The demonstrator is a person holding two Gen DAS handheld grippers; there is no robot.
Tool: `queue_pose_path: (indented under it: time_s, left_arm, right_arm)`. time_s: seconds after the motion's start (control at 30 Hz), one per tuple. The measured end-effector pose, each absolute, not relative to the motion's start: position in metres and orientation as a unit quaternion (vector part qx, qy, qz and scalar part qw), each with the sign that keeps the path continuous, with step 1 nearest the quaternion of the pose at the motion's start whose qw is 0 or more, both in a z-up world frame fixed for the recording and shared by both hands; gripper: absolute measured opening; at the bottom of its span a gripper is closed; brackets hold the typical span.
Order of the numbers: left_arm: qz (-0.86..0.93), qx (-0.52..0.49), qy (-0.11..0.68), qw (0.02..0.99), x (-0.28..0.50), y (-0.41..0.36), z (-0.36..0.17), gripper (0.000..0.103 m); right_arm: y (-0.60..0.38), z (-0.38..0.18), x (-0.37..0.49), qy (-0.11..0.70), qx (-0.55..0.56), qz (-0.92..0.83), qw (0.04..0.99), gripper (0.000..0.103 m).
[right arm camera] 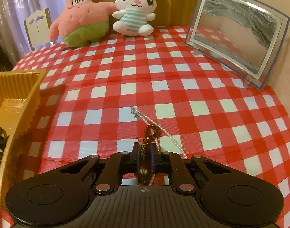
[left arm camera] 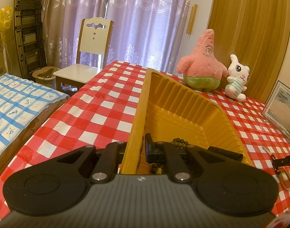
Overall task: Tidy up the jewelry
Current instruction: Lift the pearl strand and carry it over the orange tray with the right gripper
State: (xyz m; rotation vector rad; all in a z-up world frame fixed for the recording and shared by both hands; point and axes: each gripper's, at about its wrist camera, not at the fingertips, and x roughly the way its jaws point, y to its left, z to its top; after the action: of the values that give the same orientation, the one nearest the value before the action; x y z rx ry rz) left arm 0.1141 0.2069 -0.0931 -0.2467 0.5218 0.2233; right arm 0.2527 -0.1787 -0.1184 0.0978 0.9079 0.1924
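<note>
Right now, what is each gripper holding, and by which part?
The left gripper is clamped on the gold tray by its near-left rim. The right gripper is shut on the dark red bead bracelet, at its near end.

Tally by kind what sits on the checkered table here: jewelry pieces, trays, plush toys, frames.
Jewelry: 3 (red bead bracelet, white pearl strand, dark wooden beads)
Trays: 1 (gold tray)
Plush toys: 2 (pink starfish, white bunny)
Frames: 1 (glass frame)
Total: 7

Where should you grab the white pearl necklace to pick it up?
Grip the pearl necklace at its doubled middle, coming down from above with the gripper across the strands. It lies flat and thin on the tablecloth, so a side approach would slide past.
</note>
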Motion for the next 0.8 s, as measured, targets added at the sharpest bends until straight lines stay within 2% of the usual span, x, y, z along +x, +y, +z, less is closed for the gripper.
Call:
queue_pose_path:
  time_s: [0.5, 0.8]
  left_arm:
    - [0.109, -0.121, 0.257, 0.953, 0.114, 0.206, -0.094, 0.008]
    - [0.109, -0.121, 0.257, 0.953, 0.114, 0.205, -0.094, 0.008]
  right_arm:
    - [-0.229, -0.066, 0.239, 0.392, 0.180, 0.103, 0.896, 0.001]
    - [-0.236, -0.041, 0.232, 0.371, 0.194, 0.122, 0.900, 0.001]
